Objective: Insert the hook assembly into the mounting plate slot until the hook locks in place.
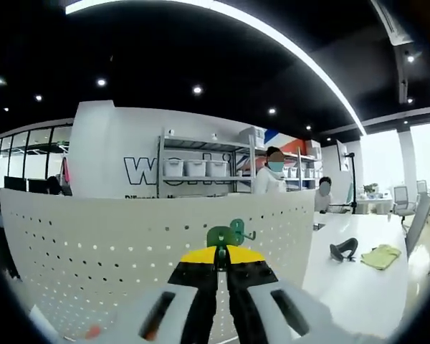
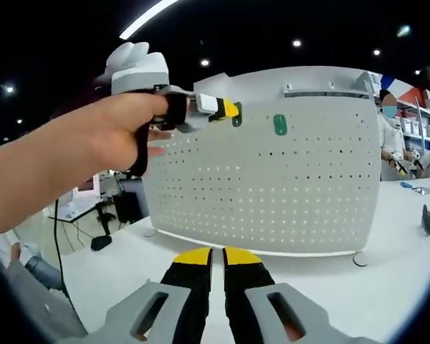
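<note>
1. Green plastic is seen in the left gripper view: a small hook (image 1: 226,234) is pinched at its flat base between the jaws of the left gripper (image 1: 222,252), which are closed narrow on it. It is held near the top edge of the white board (image 1: 93,236) with many holes.
2. The hook looks light, stiff and smooth, so it could slip. It is best held by the flat base, as now, with the bent part left free.
3. In the right gripper view, the left gripper (image 2: 231,110) is seen held by a hand (image 2: 107,136) at the board (image 2: 272,193). A second green hook (image 2: 280,125) sits on the board nearby.
4. The right gripper (image 2: 217,255) is held low, jaws nearly together, with nothing between them.
</note>
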